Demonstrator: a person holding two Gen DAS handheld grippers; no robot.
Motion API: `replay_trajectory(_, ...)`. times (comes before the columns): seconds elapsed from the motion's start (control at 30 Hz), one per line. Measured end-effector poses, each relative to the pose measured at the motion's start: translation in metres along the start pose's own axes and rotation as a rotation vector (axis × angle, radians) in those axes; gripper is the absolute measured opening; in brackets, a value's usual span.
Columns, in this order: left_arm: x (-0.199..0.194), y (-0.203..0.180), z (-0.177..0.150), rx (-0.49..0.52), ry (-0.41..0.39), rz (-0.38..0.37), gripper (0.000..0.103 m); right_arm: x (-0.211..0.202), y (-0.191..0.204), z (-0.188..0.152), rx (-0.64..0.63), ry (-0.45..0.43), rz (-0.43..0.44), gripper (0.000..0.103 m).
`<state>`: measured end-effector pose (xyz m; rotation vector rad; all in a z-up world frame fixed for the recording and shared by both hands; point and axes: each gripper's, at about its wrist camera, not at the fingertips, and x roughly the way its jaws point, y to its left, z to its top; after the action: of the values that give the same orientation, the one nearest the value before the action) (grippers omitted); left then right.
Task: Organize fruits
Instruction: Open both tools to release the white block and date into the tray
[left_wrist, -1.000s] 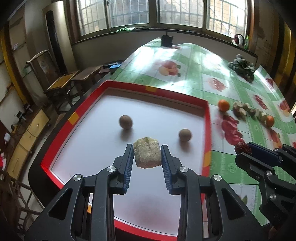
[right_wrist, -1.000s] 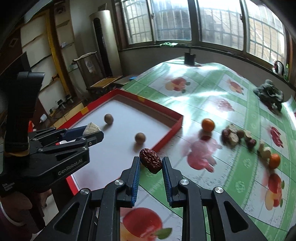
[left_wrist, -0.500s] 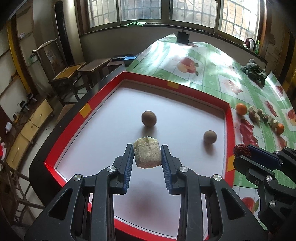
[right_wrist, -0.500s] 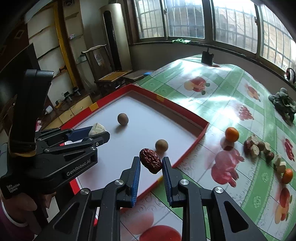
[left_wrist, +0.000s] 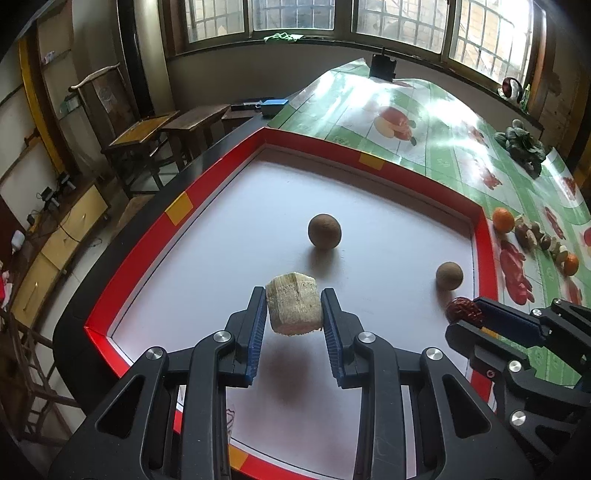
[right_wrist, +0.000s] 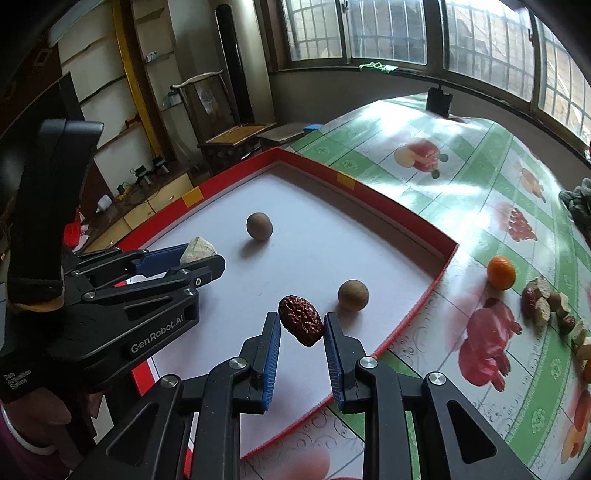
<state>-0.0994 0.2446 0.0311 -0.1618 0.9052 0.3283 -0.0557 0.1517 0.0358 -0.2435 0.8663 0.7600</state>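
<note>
The red-rimmed tray (left_wrist: 177, 206) with its white floor sits at the corner of the fruit-print tablecloth (right_wrist: 480, 177), and everything is best placed against it. The left gripper (left_wrist: 293, 308) hangs over the tray's near half, its blue pads pinching a pale, blocky chunk of fruit (left_wrist: 293, 308) clear of the floor — a shadow lies beneath it; the right gripper (right_wrist: 301, 325) hovers above the tray's near right part, clamped on a wrinkled dark-red date (right_wrist: 301, 325), also held in the air. Two round brown fruits rest on the tray floor: one (left_wrist: 324, 230) towards the middle, the other (left_wrist: 449, 275) nearer the right rim, just beyond the date; they lie well apart from each other. Outside the tray, past its right rim, a mandarin (right_wrist: 501, 272) sits on the cloth; beside it runs a loose row of small fruits and pale chunks (right_wrist: 546, 306), ending in a second orange one (left_wrist: 570, 264). Farther off, beyond the tray's far right corner, a dark leafy bundle (left_wrist: 521, 142) lies on the cloth — what it is I cannot tell.
</note>
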Motion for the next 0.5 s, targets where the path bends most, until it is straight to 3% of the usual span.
replay_trajectory(0.5,0.014,0.006,0.001,-0.042,0.042,-0.023,0.029,0.033,0.005,-0.002,-0.021,0.068,-0.001,0.023)
